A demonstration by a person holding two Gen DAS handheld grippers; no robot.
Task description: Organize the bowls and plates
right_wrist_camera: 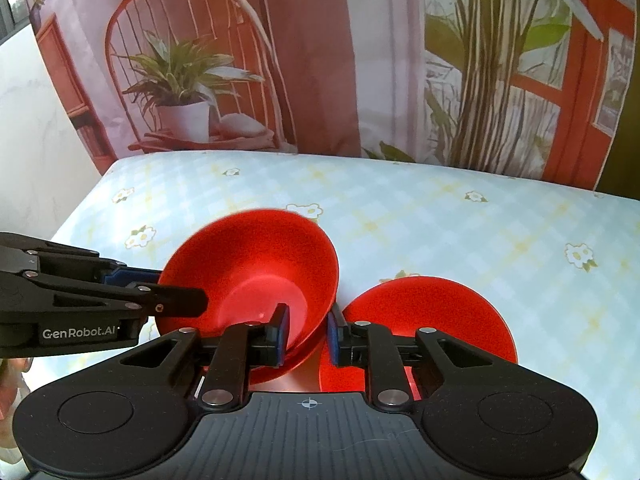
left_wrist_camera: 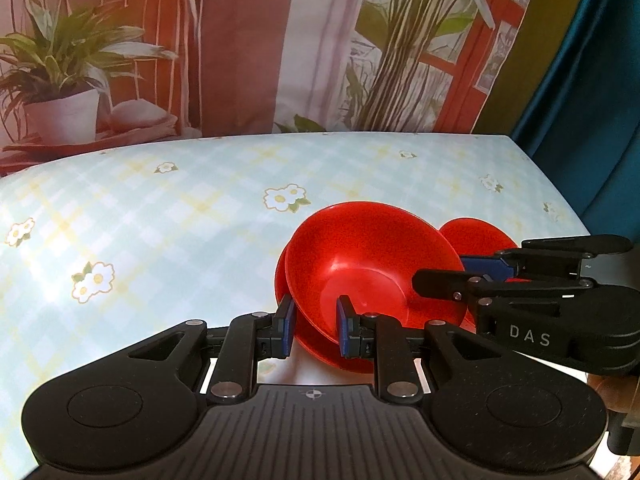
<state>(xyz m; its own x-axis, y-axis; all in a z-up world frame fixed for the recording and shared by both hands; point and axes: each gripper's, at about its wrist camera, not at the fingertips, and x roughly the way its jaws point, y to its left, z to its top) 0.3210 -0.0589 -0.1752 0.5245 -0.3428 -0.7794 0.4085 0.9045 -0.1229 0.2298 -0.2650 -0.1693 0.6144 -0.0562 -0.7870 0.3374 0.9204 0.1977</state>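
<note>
**Two grippers on one red bowl**

Floral checked tablecloth (left_wrist_camera: 160, 216), a printed plant backdrop (right_wrist_camera: 280, 60) behind. I've got the left gripper (left_wrist_camera: 316, 326) clamped on the near rim of the tilted red bowl (left_wrist_camera: 372, 256), which sits over a red plate (left_wrist_camera: 316, 354) near the table's front edge. My right gripper (right_wrist_camera: 308, 334) straddles the bowl's other rim; I can't tell if its pads press. A second red dish (right_wrist_camera: 432, 316) lies just beside.

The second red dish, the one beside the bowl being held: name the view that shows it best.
Right wrist view. There the second red dish shows most of its surface, on the tablecloth right of the held bowl. The left wrist view shows only a sliver behind the bowl and right gripper.
</note>
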